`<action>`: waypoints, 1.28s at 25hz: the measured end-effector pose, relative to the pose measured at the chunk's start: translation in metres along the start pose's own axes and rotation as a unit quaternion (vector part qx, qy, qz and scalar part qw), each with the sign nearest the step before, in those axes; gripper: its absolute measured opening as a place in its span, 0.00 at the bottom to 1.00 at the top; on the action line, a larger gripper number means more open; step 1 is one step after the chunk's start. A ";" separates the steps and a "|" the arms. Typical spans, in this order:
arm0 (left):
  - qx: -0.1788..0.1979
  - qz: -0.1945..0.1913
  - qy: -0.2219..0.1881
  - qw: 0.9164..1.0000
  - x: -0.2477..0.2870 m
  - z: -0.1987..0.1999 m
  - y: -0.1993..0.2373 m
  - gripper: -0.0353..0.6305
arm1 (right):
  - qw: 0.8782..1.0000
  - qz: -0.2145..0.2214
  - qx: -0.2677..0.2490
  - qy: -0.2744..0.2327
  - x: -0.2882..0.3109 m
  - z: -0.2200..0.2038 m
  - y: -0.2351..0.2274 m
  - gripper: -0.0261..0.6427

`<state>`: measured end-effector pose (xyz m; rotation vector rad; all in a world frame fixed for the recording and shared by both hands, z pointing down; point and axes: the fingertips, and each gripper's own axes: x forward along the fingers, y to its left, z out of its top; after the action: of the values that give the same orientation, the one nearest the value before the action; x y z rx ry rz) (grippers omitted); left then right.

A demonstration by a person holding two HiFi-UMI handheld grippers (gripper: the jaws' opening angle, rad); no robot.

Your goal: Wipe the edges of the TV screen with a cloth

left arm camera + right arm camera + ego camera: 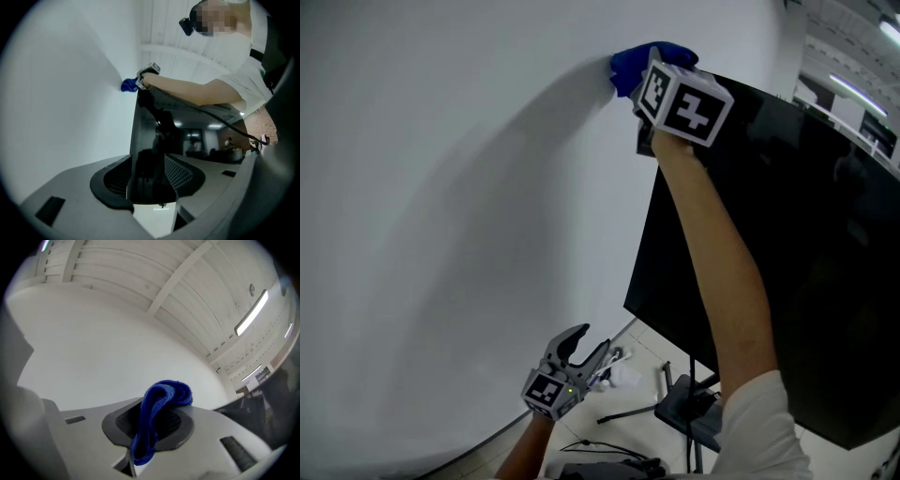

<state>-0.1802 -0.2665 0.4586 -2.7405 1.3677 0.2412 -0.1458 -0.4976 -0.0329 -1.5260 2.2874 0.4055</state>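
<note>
We clamp the blue cloth (633,64) tight in our right tongs (149,427), up at the top left corner of the TV screen (787,244), so a fold meets its edge. Our left tongs (587,344) hang low, parted and empty (out of the way).

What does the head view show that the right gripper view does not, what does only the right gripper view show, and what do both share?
Only the head view: the left gripper, open and held low, the person's raised arm, and a dark stand on the floor.
Only the right gripper view: the jaws of the right gripper, shut on the cloth.
Both: that blue cloth and the white wall.
</note>
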 end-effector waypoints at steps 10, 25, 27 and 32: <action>-0.024 -0.079 0.000 0.997 0.043 -0.012 -0.047 0.36 | 0.998 -0.048 -0.012 -0.045 -0.086 0.062 -0.064 0.14; -0.065 -0.338 0.023 0.939 0.114 -0.019 -0.272 0.36 | 0.957 -0.252 -0.121 -0.081 -0.337 0.181 -0.265 0.14; -0.070 -0.363 0.022 0.929 0.116 -0.011 -0.302 0.36 | 0.948 -0.279 -0.133 -0.078 -0.369 0.192 -0.291 0.14; -0.069 -0.395 0.010 0.916 0.125 -0.015 -0.351 0.36 | 0.929 -0.318 -0.178 -0.059 -0.429 0.218 -0.336 0.15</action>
<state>0.1760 -0.1558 0.4492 -3.1335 0.1582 0.2532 0.3464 -0.1782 -0.0487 -2.2310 1.5502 0.7189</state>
